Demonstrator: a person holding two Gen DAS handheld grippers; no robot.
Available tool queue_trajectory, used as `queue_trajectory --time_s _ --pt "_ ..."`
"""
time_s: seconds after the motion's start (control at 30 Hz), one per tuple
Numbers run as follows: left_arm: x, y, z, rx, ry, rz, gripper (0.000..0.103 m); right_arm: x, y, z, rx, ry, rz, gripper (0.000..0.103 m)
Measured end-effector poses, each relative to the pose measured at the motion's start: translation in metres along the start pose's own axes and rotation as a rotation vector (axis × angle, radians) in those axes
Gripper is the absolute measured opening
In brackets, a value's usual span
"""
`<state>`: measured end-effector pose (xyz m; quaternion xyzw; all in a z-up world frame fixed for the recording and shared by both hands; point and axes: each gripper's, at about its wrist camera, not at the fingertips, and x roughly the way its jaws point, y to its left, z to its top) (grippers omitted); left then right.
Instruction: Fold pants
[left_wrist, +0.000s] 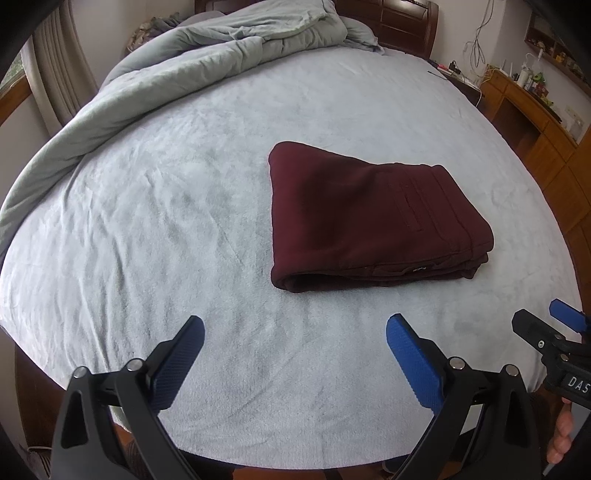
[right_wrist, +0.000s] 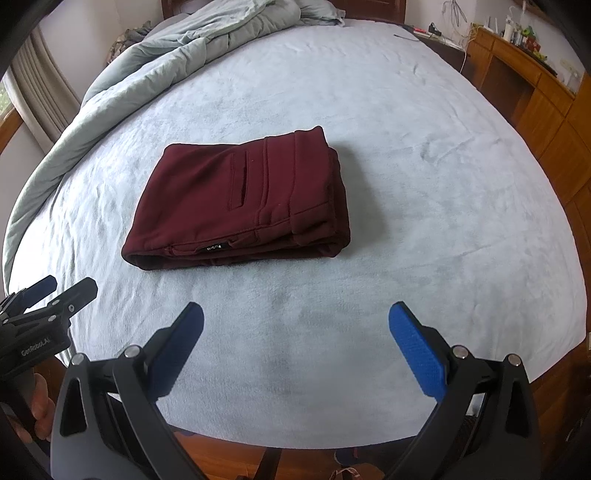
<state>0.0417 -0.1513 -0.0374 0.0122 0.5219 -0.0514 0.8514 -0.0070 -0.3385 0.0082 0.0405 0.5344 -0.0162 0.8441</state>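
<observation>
Both claws hang spread wide with nothing between their blue pads: the left gripper and the right gripper sit above the near edge of the bed, well short of the pants. Those maroon pants lie folded into a thick, squarish bundle on the pale blue sheet, a slit pocket and waistband seams facing up, a small label on the near edge. A rumpled grey-green quilt is heaped along the bed's far left side.
</observation>
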Motion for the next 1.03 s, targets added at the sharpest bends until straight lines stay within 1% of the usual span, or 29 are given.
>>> queue_trajectory --time_s 0.47,0.7,0.83,1.03 --pt "0.0 -0.003 -0.001 -0.003 0.0 -0.002 0.099 0.006 0.0 -0.002 -0.004 0.008 -0.009 0.1" --pt "-0.002 -0.006 -0.002 0.01 -0.022 -0.003 0.099 0.011 0.0 -0.003 -0.014 0.026 -0.019 0.1" --pt "0.0 -0.005 -0.001 0.001 0.0 -0.021 0.099 0.014 -0.001 -0.003 -0.016 0.035 -0.018 0.1" --pt "0.002 -0.003 -0.002 -0.013 0.02 -0.017 0.099 0.015 -0.004 -0.002 -0.005 0.04 -0.016 0.1"
